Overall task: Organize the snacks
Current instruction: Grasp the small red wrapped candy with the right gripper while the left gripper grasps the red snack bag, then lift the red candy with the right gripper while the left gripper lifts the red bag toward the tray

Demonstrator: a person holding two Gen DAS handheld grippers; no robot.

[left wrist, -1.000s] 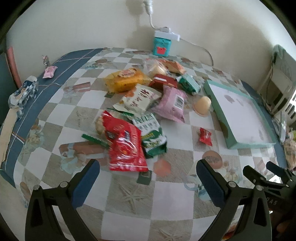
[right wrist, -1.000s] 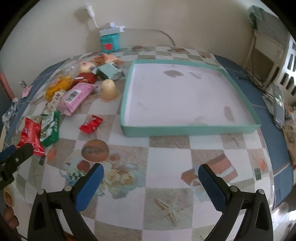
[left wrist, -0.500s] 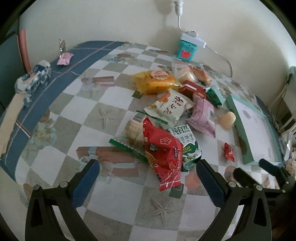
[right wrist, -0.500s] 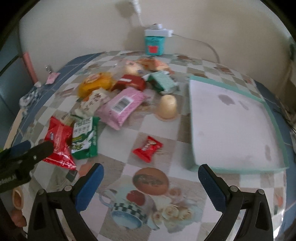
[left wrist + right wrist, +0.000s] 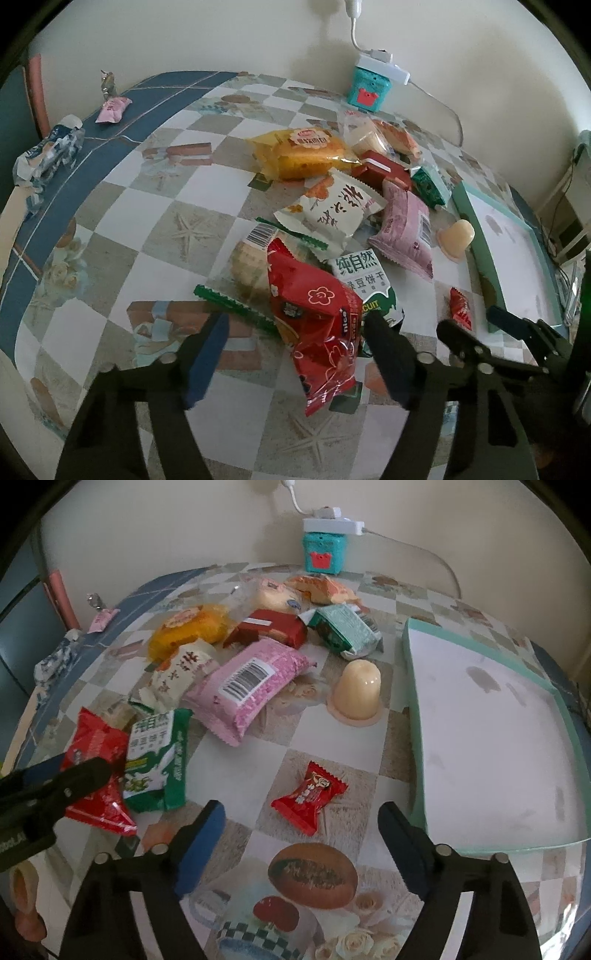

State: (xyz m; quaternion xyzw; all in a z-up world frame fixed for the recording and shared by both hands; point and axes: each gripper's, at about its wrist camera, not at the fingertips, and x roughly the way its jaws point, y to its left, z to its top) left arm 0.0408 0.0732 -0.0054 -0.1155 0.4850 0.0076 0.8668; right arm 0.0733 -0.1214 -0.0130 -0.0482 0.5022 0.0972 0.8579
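The left gripper (image 5: 295, 332), fingers closing but not yet pressing, straddles a red snack bag (image 5: 317, 317). The right gripper (image 5: 299, 816), also narrowing, frames a small red candy (image 5: 308, 797). Lower fully before clamping; the tray (image 5: 413, 716) waits rightward.

- our left gripper (image 5: 295, 328) is a matte black plastic frame with two tapering fingers, each faced on its inner side with a dark blue pad (image 5: 207, 354).
- small silver screws sit at each finger's base.
- our right gripper (image 5: 301, 818) is built alike; its blue pads (image 5: 201, 843) look brighter.
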